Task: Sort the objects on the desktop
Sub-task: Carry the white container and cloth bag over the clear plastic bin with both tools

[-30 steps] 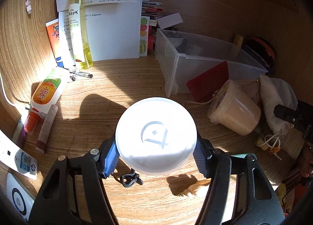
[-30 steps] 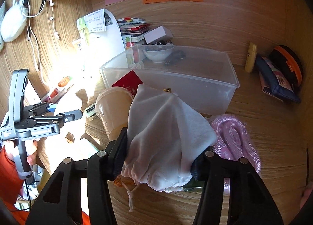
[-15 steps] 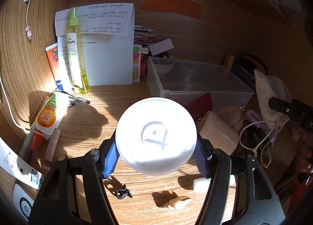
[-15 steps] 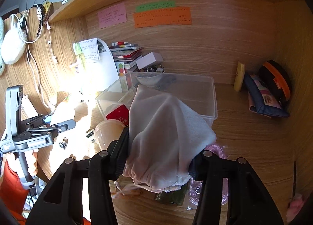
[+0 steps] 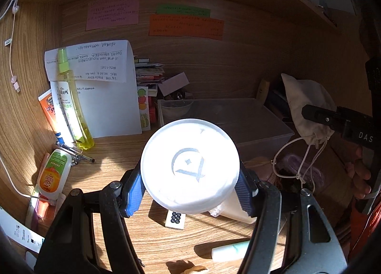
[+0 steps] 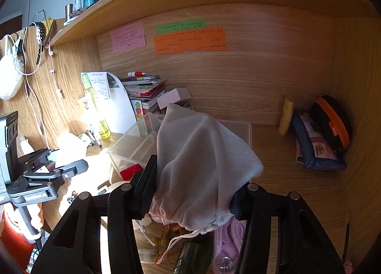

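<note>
My left gripper (image 5: pixel 190 189) is shut on a round white jar (image 5: pixel 190 165) with a grey logo on its lid, held well above the desk. My right gripper (image 6: pixel 191 202) is shut on a pale grey drawstring pouch (image 6: pixel 202 162), held up in front of the clear plastic bin (image 6: pixel 133 148). The pouch also shows at the right of the left wrist view (image 5: pixel 307 105), beside the bin (image 5: pixel 262 126), with its cords hanging. The left gripper shows at the left of the right wrist view (image 6: pixel 59 167).
A yellow spray bottle (image 5: pixel 71 105), papers (image 5: pixel 107 88) and tubes (image 5: pixel 54 171) stand at the left. A mahjong tile (image 5: pixel 175 220) and a pale stick (image 5: pixel 231 250) lie on the desk below the jar. A dark pouch (image 6: pixel 316 148) and black-orange case (image 6: pixel 333 124) sit at the right.
Both grippers have risen with their loads. The jar and the pouch are higher above the desk, and more of the back wall and shelf shows.
</note>
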The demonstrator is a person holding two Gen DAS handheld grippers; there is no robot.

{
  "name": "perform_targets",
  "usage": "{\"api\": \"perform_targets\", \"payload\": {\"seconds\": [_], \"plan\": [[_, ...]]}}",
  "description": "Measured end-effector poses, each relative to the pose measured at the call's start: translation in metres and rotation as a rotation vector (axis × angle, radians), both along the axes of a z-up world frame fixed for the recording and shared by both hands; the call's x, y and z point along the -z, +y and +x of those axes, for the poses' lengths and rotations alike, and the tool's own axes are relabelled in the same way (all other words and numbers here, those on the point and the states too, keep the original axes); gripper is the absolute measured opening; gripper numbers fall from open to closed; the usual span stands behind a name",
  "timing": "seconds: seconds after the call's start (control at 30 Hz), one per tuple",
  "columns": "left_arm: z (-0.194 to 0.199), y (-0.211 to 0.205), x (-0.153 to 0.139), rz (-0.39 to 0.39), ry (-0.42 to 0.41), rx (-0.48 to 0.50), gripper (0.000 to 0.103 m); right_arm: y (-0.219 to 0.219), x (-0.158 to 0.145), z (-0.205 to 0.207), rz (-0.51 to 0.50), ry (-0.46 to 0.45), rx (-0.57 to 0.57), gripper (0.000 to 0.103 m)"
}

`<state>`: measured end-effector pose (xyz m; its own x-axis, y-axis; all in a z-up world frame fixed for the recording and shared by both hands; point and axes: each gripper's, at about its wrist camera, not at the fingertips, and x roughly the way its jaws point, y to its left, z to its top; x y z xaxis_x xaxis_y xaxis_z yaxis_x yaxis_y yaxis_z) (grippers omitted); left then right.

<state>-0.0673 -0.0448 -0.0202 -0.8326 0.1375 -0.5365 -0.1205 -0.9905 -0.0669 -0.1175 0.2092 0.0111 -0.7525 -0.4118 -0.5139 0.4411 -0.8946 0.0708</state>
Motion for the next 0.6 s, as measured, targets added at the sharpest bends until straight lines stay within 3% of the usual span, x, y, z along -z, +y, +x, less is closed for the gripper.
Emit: {"api": "perform_targets", "payload": {"seconds": [0.6], "plan": [[-0.067,0.024,-0.017,-0.023,-0.018,0.043,0.065,-0.025,-0.017,-0.053,0.086,0.053,-0.035,0.047]]}}
